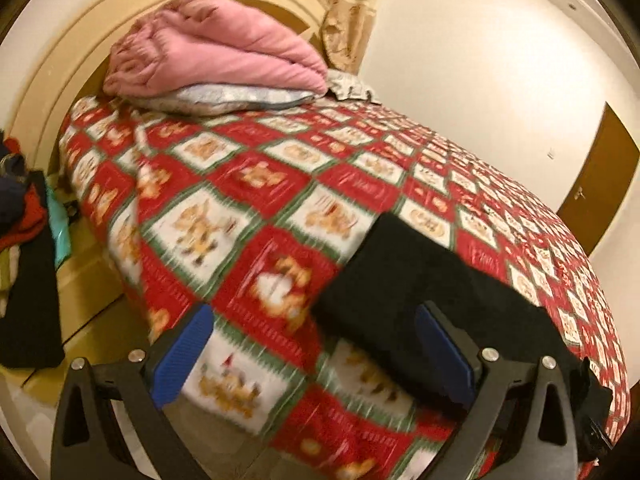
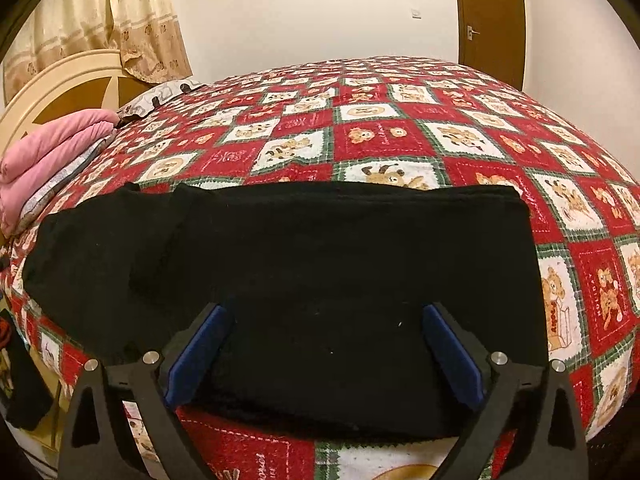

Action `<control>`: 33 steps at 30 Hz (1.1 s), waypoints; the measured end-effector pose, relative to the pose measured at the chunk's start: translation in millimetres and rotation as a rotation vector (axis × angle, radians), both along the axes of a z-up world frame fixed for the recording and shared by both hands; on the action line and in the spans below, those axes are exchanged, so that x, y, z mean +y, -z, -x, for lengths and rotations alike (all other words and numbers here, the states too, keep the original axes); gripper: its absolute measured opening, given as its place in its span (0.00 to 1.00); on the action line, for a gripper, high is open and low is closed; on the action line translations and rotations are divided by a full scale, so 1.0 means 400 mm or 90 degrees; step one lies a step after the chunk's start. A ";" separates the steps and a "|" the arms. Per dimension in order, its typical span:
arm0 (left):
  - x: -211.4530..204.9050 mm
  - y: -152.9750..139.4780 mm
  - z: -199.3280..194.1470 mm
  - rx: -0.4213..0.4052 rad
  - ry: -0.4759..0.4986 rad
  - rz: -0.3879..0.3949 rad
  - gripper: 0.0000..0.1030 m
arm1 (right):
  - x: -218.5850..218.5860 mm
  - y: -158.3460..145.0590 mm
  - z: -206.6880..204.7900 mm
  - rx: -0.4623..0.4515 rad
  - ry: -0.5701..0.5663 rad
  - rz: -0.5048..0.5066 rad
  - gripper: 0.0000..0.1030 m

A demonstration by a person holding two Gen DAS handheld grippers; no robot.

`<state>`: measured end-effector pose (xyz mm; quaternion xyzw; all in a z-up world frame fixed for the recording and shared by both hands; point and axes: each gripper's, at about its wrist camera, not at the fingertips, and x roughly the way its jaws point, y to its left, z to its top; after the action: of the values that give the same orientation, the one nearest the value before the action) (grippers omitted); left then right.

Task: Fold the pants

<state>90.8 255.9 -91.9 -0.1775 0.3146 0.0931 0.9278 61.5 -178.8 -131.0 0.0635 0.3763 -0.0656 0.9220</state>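
Note:
The black pants (image 2: 312, 264) lie folded flat on the bed near its front edge, a wide dark rectangle with a looser part trailing off to the left. My right gripper (image 2: 324, 316) hovers over their near half, jaws wide apart, blue pads clear of the cloth. In the left wrist view the pants (image 1: 424, 276) lie at the lower right. My left gripper (image 1: 316, 320) is open over the bedspread at the pants' left end; its right fingertip (image 1: 432, 320) overlaps the black cloth and nothing is pinched. That view is blurred.
A red, white and green bear-patterned bedspread (image 2: 400, 136) covers the bed. A folded pink blanket (image 1: 216, 48) on a pillow sits by the cream headboard (image 1: 80, 60). A pile of clothes (image 1: 24, 216) lies left of the bed. A brown door (image 2: 490, 16) stands behind.

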 end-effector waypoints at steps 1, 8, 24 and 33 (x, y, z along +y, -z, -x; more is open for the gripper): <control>-0.007 0.001 -0.018 0.000 0.011 -0.003 0.99 | 0.000 0.000 0.000 0.001 0.000 0.001 0.97; -0.019 0.073 -0.110 0.046 0.032 0.070 0.83 | 0.002 0.000 0.000 0.002 -0.008 0.004 0.97; -0.067 0.023 -0.097 0.048 0.046 -0.004 0.34 | 0.004 -0.003 -0.003 0.009 -0.009 0.007 0.99; -0.167 -0.099 -0.047 -0.025 0.083 -0.166 0.25 | -0.005 -0.005 0.010 -0.002 -0.014 -0.019 0.99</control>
<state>109.6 188.9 -52.4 -0.0366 0.2929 0.0693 0.9529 57.5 -181.0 -128.9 0.0736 0.3768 -0.0496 0.9220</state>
